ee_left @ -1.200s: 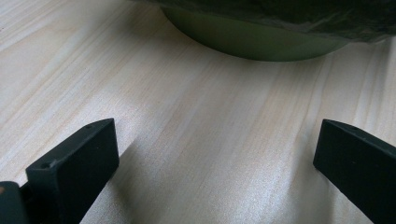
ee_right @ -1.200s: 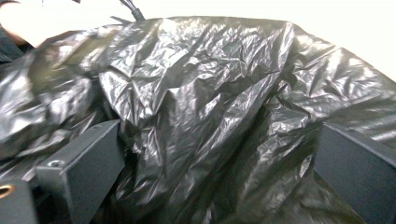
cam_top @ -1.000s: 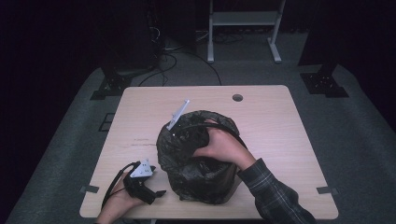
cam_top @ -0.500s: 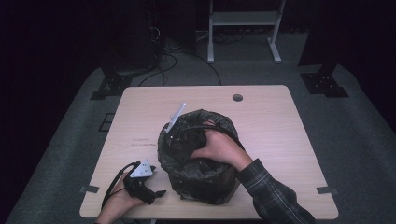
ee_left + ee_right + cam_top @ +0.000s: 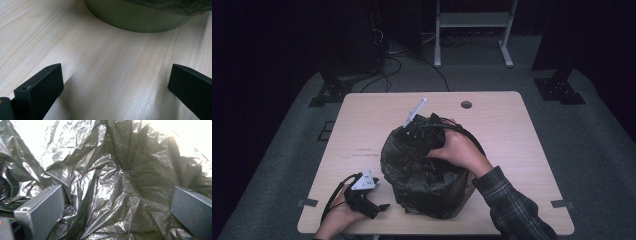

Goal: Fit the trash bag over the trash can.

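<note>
While the left gripper [image 5: 371, 202] rests jaws apart beside the bin [image 5: 140, 20], the right gripper [image 5: 117, 207], jaws apart, faces the black bag [image 5: 422, 165].

A crumpled black plastic bag [image 5: 422, 165] lines a round green bin [image 5: 140, 18], its glossy folds bunched over the rim. The bin stands upright near the table's middle, toward the near edge.

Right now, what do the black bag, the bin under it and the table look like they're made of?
Black bag: thin plastic film, glossy, sharply crinkled, light glowing through it. Bin: probably plastic, smooth olive-green wall with a soft sheen. Table: pale wood or wood-look laminate, matte, with straight grain lines; which one the look leaves open.
</note>
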A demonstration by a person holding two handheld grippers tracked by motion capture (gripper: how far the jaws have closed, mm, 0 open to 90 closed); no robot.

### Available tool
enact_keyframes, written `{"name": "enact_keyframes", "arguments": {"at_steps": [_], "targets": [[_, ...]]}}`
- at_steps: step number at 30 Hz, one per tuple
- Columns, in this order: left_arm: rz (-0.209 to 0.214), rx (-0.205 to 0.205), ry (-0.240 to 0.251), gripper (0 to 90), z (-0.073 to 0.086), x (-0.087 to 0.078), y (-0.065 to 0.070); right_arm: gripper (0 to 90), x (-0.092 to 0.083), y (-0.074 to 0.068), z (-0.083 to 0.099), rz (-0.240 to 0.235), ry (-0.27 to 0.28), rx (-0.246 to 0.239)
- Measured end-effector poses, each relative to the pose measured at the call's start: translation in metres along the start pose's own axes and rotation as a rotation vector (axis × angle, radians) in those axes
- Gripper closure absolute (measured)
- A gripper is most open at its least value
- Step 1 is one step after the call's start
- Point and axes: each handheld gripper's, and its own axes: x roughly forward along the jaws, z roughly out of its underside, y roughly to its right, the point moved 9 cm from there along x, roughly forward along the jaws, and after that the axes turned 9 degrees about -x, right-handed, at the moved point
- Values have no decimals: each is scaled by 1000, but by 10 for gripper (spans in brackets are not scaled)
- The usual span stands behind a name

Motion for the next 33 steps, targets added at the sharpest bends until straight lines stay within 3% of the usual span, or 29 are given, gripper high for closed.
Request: {"name": "enact_keyframes", "arguments": {"at_steps": [6,11,14,19,24,33], "targets": [[1,2,-1,0,0,0,0,0,-28,-9,-4,-11,123,-5],[0,1,0,0,0,0,0,0,-53,-10,5,-14,211,9],[0,1,0,0,0,0,0,0,-67,-8,14,-5,259,26],[0,1,0,0,0,0,0,0,-83,-4,33,33,293,52],[0,0,0,0,0,0,0,0,-103,-5,51,61,374,78],[0,0,0,0,0,0,0,0,-124,-19,90,66,446,104]]}}
